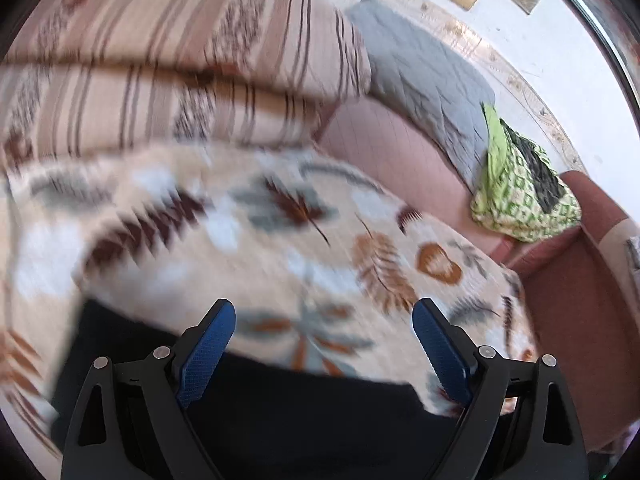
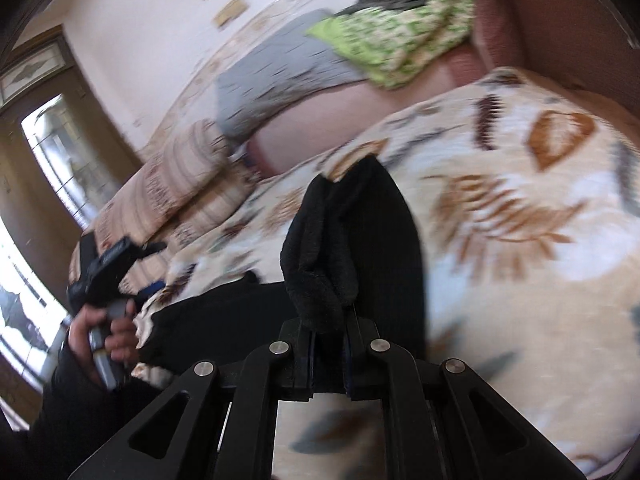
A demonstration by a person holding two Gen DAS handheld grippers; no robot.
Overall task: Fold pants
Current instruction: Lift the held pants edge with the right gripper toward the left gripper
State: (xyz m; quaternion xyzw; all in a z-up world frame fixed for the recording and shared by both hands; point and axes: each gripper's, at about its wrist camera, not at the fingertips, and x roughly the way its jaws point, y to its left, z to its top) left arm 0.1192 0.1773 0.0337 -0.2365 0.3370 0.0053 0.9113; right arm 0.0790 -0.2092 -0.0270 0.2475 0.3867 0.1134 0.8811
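The left hand-held gripper (image 1: 323,322) hangs with its blue fingers (image 1: 208,350) spread apart and gripping nothing, just above the black pants (image 1: 260,412) spread on the leaf-print blanket (image 1: 320,240), probably ready to pin or catch an edge. To the right, the right hand-held gripper (image 2: 328,334) is clamped on a bunched end of the pants (image 2: 360,232), lifting it, apparently to carry a fold over. The raised length runs away from that gripper, up the blanket.

Home living room: sofa (image 1: 400,152), cushions (image 1: 524,196).

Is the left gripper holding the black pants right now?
No, the left gripper is wide open above the black pants, nothing between its blue fingers.
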